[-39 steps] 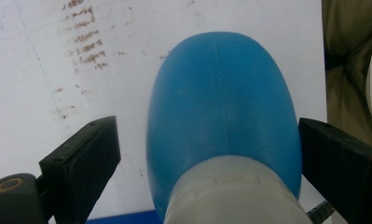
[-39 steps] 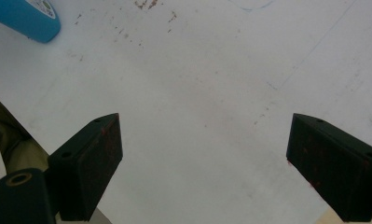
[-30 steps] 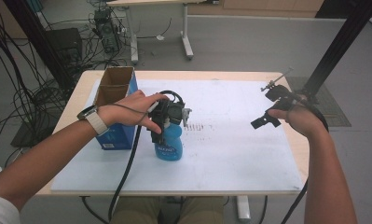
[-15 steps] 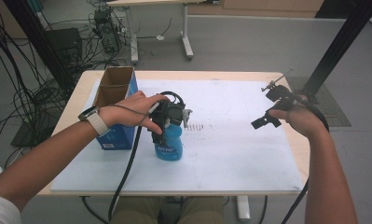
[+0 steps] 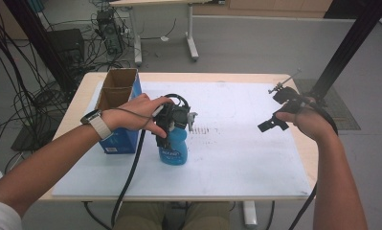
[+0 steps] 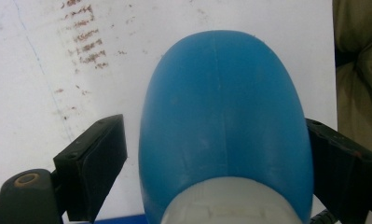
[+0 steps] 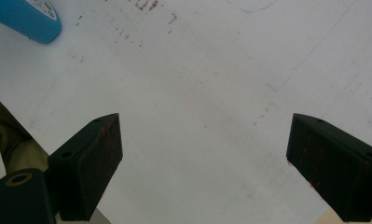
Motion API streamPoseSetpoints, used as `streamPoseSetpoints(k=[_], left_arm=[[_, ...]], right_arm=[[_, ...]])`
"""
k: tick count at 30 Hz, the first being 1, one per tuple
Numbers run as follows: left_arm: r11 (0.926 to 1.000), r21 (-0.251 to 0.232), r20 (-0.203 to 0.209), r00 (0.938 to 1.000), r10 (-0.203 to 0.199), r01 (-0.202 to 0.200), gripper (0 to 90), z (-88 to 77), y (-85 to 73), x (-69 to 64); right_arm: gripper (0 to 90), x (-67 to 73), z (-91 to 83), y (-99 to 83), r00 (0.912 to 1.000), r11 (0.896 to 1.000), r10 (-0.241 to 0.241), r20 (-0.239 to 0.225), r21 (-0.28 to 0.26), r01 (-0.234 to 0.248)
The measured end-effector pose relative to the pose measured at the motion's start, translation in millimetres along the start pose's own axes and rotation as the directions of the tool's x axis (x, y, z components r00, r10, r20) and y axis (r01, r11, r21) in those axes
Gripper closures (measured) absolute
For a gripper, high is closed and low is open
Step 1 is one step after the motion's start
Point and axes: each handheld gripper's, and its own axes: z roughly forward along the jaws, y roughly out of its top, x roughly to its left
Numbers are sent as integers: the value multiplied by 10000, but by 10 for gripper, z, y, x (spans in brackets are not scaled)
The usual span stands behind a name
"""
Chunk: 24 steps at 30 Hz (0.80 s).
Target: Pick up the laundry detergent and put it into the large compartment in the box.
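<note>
Closing left gripper [image 5: 172, 125] straddling blue bottle [image 5: 173, 148], gap at one pad, cardboard box [image 5: 117, 91] beside, right gripper [image 5: 279, 112] wide, empty.

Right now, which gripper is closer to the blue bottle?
Left. The left gripper straddles the blue bottle, jaws closing; the right gripper hangs open far across the table.

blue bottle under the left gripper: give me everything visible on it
The bottle is blue, smooth and glossy like plastic, with an oval body, a faint mould seam down it, a white collar at the top and a label on its front, unreadable. It stands upright on the white sheet, beside the blue box. The left gripper comes down from above, jaws straddling the body and just been closing: one jaw is at the side, the other still has a gap.
</note>
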Motion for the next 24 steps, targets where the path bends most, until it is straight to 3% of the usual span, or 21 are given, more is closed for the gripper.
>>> streamPoseSetpoints(k=[3,5,6,17,24], left_arm=[[10000,-41,1,10000,-34,34,135,-3,-9,0],[9999,-111,139,9999,12,-10,268,-6,-23,19],[10000,-15,111,9999,3,-3,239,2,-9,17],[9999,0,-15,9999,101,-101,304,4,-3,-5],[9999,-106,215,9997,78,-76,372,-5,-26,33]], right_arm=[[105,2,-2,1,10000,10000,3,-6,3,-3],[105,4,-5,0,10000,10000,-12,5,-15,12],[105,4,-5,0,10000,10000,-19,1,-17,19],[105,6,-10,-2,10000,10000,-18,13,-14,18],[105,2,3,-1,10000,10000,-39,-12,-6,39]])
